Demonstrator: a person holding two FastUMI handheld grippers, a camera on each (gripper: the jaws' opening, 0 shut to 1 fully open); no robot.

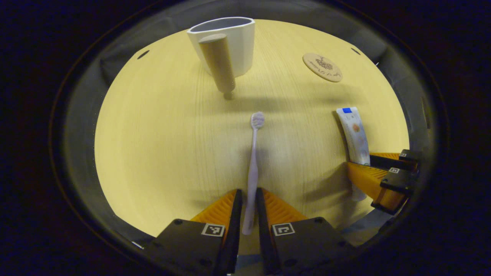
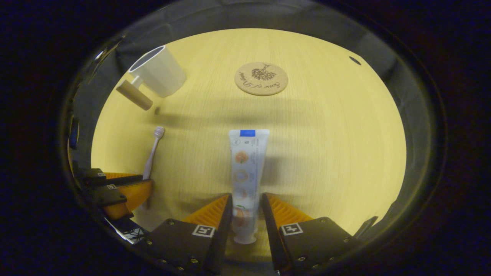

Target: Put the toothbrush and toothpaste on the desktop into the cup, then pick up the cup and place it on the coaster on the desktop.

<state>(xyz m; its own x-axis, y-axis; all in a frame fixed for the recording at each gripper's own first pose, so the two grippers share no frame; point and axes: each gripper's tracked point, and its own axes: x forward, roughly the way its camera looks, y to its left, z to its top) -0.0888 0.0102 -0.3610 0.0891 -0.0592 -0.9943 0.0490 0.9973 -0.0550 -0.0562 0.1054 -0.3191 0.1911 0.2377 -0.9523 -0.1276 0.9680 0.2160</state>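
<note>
Toothbrush (image 1: 253, 165) first, as I see it in the left gripper view: it lies flat on the pale wooden desktop (image 1: 153, 153), bristle head pointing away from me toward the cup, its handle running back between the two orange fingers of my left gripper (image 1: 249, 201). The fingers stand on either side of the handle with a thin gap each way, so I read them as released, straddling it and not pressing. Farther off, the white cup (image 1: 230, 44) stands upright near the far edge, its wooden handle (image 1: 218, 63) jutting toward me. The round coaster (image 1: 322, 67) lies to the right of the cup, well apart from it. At the right edge, the toothpaste (image 1: 355, 134) lies on the desktop, its lower end between the fingers of the right gripper (image 1: 364, 168).

In the right gripper view, the toothpaste (image 2: 246, 168) lies lengthwise on the desktop (image 2: 326, 153), cap end toward me, between my right gripper's (image 2: 246, 205) fingers. They sit close at its sides; whether they touch the tube I cannot tell. The coaster (image 2: 261, 78) lies straight ahead, beyond the tube. The cup (image 2: 159, 73) stands far left, the toothbrush (image 2: 152, 153) below it, its handle running into the left gripper (image 2: 132, 182).
</note>
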